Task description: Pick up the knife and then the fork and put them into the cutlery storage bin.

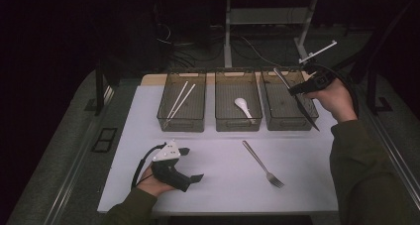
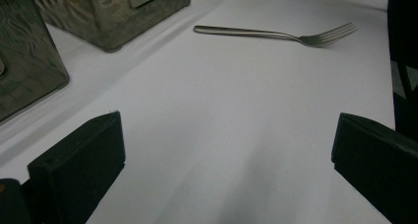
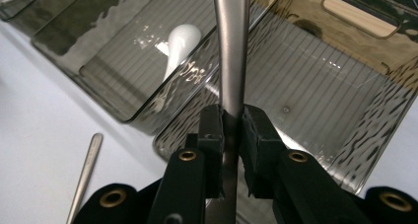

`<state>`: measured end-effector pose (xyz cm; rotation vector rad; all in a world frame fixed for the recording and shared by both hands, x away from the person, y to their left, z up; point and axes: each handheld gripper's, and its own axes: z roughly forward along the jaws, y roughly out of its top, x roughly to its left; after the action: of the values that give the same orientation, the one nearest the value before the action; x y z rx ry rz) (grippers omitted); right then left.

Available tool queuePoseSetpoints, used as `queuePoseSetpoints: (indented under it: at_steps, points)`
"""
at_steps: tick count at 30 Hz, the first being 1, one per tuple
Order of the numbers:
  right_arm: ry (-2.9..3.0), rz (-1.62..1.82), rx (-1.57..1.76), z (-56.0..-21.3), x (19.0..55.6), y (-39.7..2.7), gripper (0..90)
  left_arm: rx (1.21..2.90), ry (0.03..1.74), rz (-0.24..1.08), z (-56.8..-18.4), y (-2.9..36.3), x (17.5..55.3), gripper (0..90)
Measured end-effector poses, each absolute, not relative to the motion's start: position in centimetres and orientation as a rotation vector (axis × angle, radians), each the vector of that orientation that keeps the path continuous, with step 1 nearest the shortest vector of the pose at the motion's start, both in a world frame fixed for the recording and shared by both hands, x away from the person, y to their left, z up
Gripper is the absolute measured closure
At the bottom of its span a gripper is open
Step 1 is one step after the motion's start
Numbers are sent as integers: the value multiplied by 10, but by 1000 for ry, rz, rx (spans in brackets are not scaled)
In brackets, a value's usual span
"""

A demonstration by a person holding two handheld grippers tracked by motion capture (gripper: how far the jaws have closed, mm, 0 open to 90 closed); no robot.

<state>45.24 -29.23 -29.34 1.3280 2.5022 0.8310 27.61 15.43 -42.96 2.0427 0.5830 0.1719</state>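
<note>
At the upper right of the high view, a metal knife (image 1: 297, 97) is clamped by its handle in the right hand-held gripper (image 1: 292, 90), tilted over the right-hand bin (image 1: 283, 123), presumably for sorting there. The left hand-held gripper (image 1: 194, 164) is rested wide open and empty at the lower left of the bench (image 1: 223, 185), leaving the fork (image 1: 262, 163) for later.

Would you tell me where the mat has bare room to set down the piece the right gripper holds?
The right gripper grips a metal utensil above the right bin. Bare mat lies between the left gripper and the fork, and right of the fork. The bins' row is crowded.
</note>
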Motion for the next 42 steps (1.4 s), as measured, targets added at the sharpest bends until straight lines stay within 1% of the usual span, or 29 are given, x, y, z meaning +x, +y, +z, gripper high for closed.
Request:
queuePoseSetpoints:
  at_steps: [10,15,19,28,42]
  points:
    - [2492,773,1340,-296,484,-286,792,2046,571,168,-429,154,276,0]
    - [2465,755,1324,-293,500,-288,792,2042,574,160,-429,154,275,0]
    - [2442,759,1342,-297,513,-292,792,2040,568,163,-429,154,275,0]
    - [2425,735,1355,-317,521,-295,791,2041,568,157,-429,154,275,0]
    - [2460,684,1465,-363,523,-303,789,2043,570,153,-429,153,275,0]
